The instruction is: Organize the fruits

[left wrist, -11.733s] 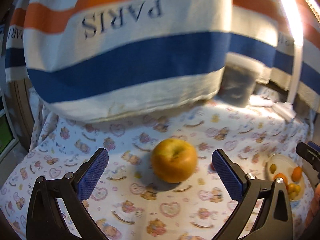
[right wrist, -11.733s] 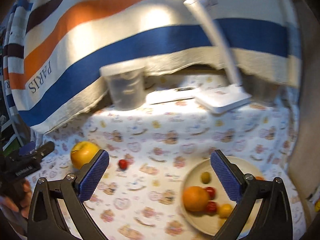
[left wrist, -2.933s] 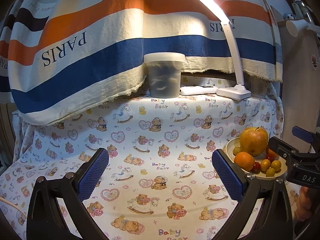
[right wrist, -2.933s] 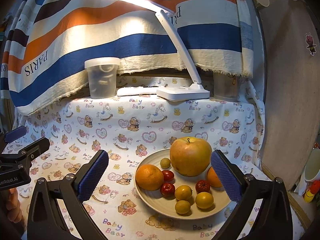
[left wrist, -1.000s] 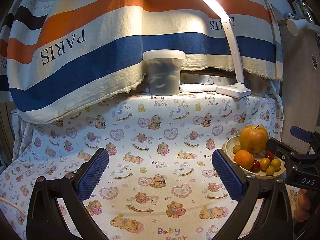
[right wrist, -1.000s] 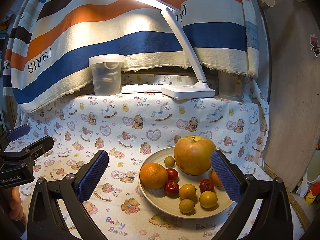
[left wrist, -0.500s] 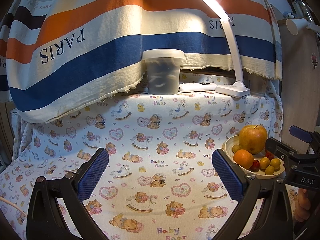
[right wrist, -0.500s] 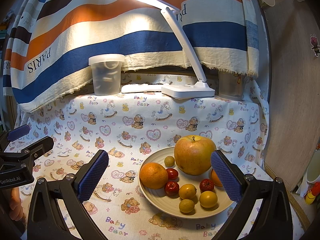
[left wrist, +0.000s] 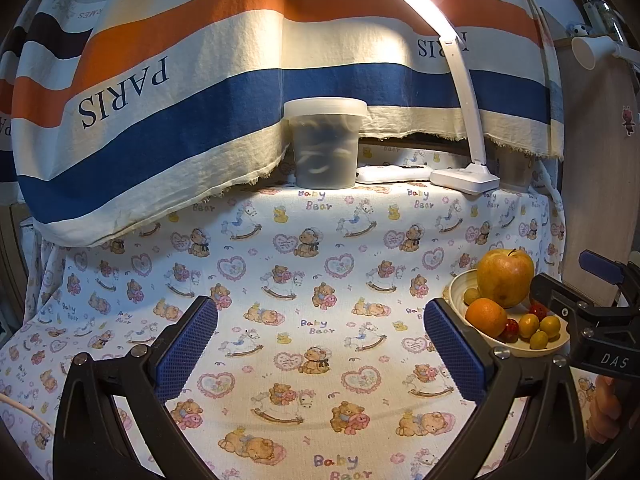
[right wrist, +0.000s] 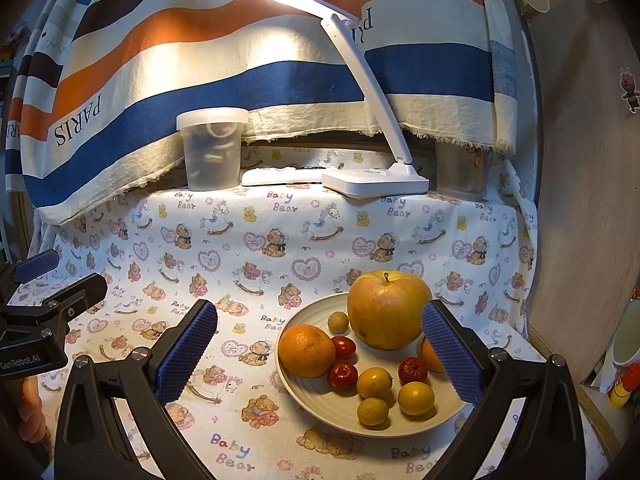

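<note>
All the fruit I can see, big apple (right wrist: pixel 386 309) and orange (right wrist: pixel 306 350) included, sits in the plate (right wrist: pixel 452 410) just ahead of my right tool (right wrist: pixel 319 350), both tools gaping empty, left tool (left wrist: pixel 320 344) over bare bench (left wrist: pixel 320 264), so I judge sorting finished.

A home: teddy-bear cloth (right wrist: pixel 256 264) over the table, striped blanket (right wrist: pixel 240 48), desk lamp (right wrist: pixel 372 176).

My tongs' pads (right wrist: pixel 186 350) are blue, knobbly rubber on matt black plastic arms. Under them lies a soft printed cotton tablecloth (right wrist: pixel 256 248) — at its far edge, a frosted plastic tub (right wrist: pixel 212 150) and a smooth white plastic lamp (right wrist: pixel 374 180).
</note>
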Action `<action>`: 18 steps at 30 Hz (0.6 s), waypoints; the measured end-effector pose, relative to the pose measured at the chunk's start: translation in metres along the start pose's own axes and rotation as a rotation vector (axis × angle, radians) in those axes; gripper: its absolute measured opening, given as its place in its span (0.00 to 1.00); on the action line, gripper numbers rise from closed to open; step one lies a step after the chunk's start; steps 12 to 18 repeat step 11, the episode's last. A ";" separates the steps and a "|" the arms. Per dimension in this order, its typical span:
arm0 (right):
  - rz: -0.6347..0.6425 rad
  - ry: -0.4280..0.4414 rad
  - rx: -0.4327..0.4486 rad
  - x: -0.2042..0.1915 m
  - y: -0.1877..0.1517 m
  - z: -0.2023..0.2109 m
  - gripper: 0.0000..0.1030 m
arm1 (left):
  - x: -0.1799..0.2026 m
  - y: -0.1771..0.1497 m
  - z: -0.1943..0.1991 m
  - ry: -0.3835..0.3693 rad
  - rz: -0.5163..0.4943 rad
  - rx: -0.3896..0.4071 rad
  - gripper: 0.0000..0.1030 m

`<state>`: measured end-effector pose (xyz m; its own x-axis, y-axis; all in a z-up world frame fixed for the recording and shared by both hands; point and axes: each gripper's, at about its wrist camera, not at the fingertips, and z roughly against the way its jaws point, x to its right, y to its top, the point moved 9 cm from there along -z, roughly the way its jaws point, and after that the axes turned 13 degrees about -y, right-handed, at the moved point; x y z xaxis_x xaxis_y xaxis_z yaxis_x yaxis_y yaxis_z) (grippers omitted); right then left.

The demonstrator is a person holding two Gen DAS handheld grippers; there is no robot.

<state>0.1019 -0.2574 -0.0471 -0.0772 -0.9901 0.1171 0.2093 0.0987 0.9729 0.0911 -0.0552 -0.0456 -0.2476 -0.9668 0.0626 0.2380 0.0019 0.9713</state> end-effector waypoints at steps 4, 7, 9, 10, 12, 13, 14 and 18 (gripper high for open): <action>0.001 0.003 -0.001 0.000 0.000 -0.001 1.00 | 0.000 0.000 0.000 -0.001 0.000 -0.001 1.00; 0.000 0.003 -0.001 0.000 0.000 -0.001 1.00 | 0.001 -0.001 -0.001 -0.003 0.000 -0.006 1.00; 0.000 0.002 -0.001 0.000 0.000 -0.001 1.00 | 0.001 -0.001 -0.001 -0.003 0.000 -0.006 1.00; 0.000 0.002 -0.001 0.000 0.000 -0.001 1.00 | 0.001 -0.001 -0.001 -0.003 0.000 -0.006 1.00; 0.000 0.002 -0.001 0.000 0.000 -0.001 1.00 | 0.001 -0.001 -0.001 -0.003 0.000 -0.007 1.00; 0.000 0.002 -0.001 0.000 0.000 -0.001 1.00 | 0.001 -0.001 -0.001 -0.003 0.000 -0.007 1.00; 0.000 0.002 -0.001 0.000 0.000 -0.001 1.00 | 0.001 -0.001 -0.001 -0.003 0.000 -0.007 1.00; 0.000 0.002 -0.001 0.000 0.000 -0.001 1.00 | 0.001 -0.001 -0.001 -0.003 0.000 -0.007 1.00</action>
